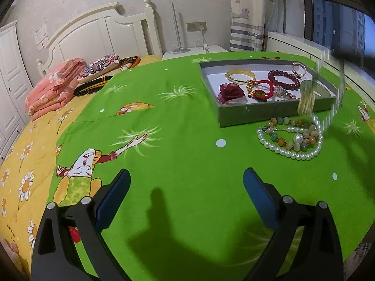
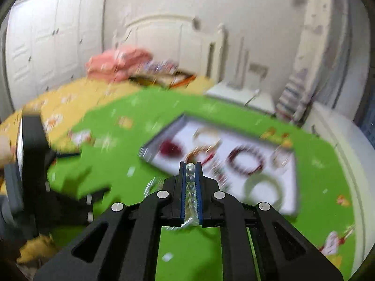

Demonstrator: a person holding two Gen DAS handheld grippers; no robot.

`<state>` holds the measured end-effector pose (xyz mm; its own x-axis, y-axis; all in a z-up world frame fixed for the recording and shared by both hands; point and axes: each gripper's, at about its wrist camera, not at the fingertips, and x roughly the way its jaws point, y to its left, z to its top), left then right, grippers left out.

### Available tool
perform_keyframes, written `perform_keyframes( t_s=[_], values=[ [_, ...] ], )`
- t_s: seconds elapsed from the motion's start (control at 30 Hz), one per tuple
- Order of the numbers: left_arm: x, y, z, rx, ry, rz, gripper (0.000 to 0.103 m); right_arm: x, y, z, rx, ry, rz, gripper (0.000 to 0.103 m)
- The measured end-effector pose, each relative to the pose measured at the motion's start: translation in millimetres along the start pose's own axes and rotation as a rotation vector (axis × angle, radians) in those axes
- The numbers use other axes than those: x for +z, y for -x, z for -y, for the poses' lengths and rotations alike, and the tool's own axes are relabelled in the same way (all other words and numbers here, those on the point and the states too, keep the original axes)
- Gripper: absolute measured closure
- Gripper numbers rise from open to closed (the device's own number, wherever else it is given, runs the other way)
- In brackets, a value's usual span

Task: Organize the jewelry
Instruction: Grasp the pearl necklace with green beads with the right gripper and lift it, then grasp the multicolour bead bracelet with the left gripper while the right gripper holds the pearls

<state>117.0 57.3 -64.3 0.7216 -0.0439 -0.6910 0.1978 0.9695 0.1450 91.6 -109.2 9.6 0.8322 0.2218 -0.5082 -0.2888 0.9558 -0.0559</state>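
Observation:
A grey tray (image 1: 257,116) on the green cloth holds a gold bangle (image 1: 240,74), a dark red bead bracelet (image 1: 284,80), a red fabric rose (image 1: 230,91), a red cord piece (image 1: 262,91) and a ring (image 1: 299,68). In front of it lie a pearl necklace (image 1: 293,151) and a multicoloured bead bracelet (image 1: 290,140), tangled together. My left gripper (image 1: 186,187) hovers open and empty over bare cloth, well short of them. My right gripper (image 2: 190,165) is shut on a strand of clear beads (image 2: 190,178), raised above the tray (image 2: 289,187). That strand shows as a blurred hanging streak (image 1: 338,93) in the left wrist view.
The cloth covers a bed with a yellow daisy quilt (image 1: 21,164), folded pink bedding (image 1: 54,86) and a white headboard (image 1: 98,32). A white nightstand (image 1: 194,51) and a window ledge (image 1: 304,44) lie beyond the tray. The right wrist view is motion-blurred.

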Motion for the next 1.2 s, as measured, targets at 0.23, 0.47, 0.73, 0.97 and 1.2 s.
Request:
perform_keyframes(
  t_s=[0.23,0.47,0.73,0.97,1.2],
  values=[
    [4.6,-3.2,6.8,-0.029,-0.048,-0.030,0.009,32.3,71.9,23.1,-0.047,-0.008,0.174,0.093],
    [19.1,3.6,25.5,-0.158,-0.016,-0.027,0.009,50.2,104.4,31.5,-0.060,0.000,0.250,0.093],
    [24.2,4.3,70.8,-0.204,-0.118,-0.027,0.009,44.5,110.5,43.3,-0.050,-0.008,0.239,0.093],
    [16.3,5.5,92.9,-0.275,-0.133,-0.050,0.009,4.0,60.6,75.9,-0.102,-0.086,0.065,0.093],
    [13.1,20.3,133.9,-0.536,-0.170,-0.056,0.026,-29.7,48.0,83.1,-0.109,-0.119,0.017,0.093]
  ],
)
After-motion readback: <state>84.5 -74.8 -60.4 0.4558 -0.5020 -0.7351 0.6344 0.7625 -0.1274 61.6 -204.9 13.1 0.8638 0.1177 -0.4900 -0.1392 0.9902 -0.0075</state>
